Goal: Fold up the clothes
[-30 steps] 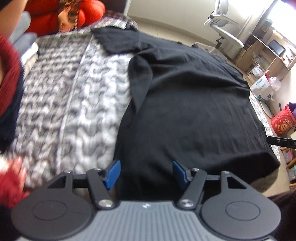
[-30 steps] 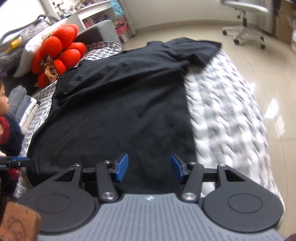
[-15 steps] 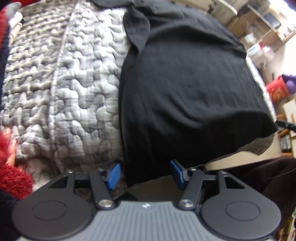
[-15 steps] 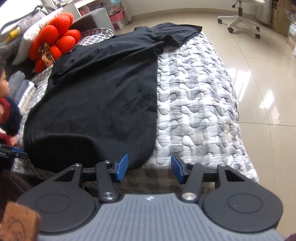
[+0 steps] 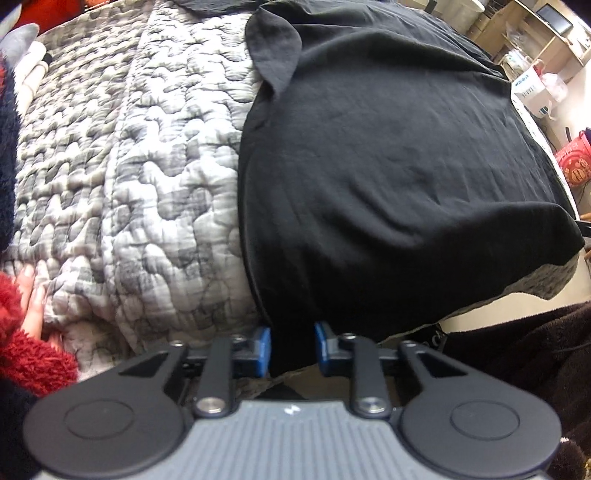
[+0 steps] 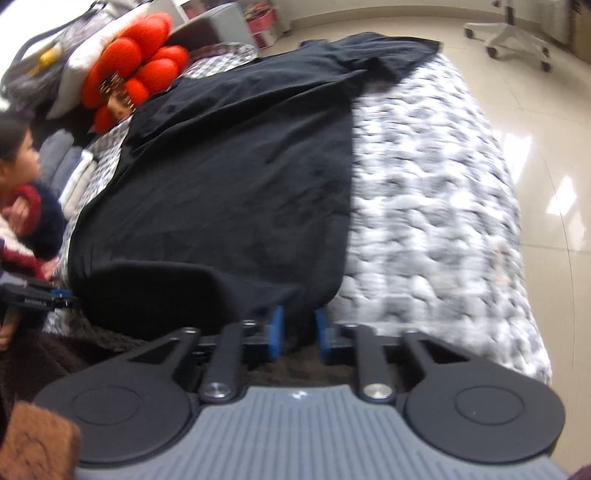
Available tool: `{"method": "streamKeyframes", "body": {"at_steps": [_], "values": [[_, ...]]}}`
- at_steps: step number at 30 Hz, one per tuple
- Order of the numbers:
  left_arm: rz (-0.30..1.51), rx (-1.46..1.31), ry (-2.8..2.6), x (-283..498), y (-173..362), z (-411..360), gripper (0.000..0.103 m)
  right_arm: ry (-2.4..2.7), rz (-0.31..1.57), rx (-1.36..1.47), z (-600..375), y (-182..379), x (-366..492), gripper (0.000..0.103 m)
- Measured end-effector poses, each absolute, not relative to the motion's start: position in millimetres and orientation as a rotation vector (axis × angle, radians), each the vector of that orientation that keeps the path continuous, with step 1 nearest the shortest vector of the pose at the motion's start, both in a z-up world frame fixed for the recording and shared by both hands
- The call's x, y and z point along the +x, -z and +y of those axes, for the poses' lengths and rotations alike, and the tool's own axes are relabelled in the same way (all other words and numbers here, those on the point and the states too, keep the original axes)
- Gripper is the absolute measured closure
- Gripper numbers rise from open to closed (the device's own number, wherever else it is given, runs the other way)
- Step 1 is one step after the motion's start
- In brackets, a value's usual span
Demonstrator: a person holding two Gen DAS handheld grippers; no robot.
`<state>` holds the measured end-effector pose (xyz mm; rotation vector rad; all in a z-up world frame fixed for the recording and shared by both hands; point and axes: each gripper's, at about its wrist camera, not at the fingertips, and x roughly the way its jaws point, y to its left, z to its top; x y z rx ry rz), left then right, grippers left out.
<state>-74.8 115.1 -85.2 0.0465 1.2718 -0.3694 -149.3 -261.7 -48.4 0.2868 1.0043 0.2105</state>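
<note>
A black shirt (image 5: 388, 147) lies spread on a grey-and-white quilted bed (image 5: 147, 166), its hem hanging over the near edge. My left gripper (image 5: 291, 349) sits at the hem's left corner. Its jaws are closing, and black cloth fills the gap between the blue pads (image 5: 263, 350). In the right wrist view the same shirt (image 6: 240, 184) covers the left half of the bed (image 6: 424, 221). My right gripper (image 6: 298, 332) is at the hem's right corner, jaws closing with the cloth pinched between them. The left gripper (image 6: 37, 299) shows at that view's left edge.
A person (image 6: 22, 206) in a red fuzzy sleeve (image 5: 29, 354) stands by the bed's left side, one hand on the quilt. A red flower cushion (image 6: 136, 70) and folded clothes (image 6: 70, 166) lie at the far left. Tiled floor (image 6: 546, 147) and an office chair (image 6: 517, 33) lie to the right.
Both grippers came down and back to the shirt's near hem at the bed's edge. Their jaws narrowed from wide apart to closing on the black cloth.
</note>
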Motion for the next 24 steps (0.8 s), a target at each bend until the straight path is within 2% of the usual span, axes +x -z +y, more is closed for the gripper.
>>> {"method": "streamKeyframes", "body": {"at_steps": [3,12,17,19,20,23,24], "values": [[1.253,0.003,0.378,-79,82,122,0.098,-0.219,0.974,0.294,-253,41,-140,0.094],[1.176,-0.012,0.372,-87,74,120,0.098,-0.27,0.968,0.276,-212,29,-81,0.094],[1.105,0.029,0.379,-86,72,114,0.098,-0.273,0.988,0.287,-194,49,-53,0.094],[1.102,0.027,0.374,-84,73,113,0.098,-0.275,0.961,0.309,-194,61,-50,0.099],[1.1,0.027,0.372,-83,74,113,0.098,-0.283,0.957,0.336,-197,61,-50,0.099],[1.106,0.03,0.371,-79,75,113,0.098,-0.315,0.974,0.424,-210,57,-52,0.077],[1.108,0.031,0.372,-78,75,112,0.098,-0.318,0.97,0.434,-214,54,-53,0.06]]}}
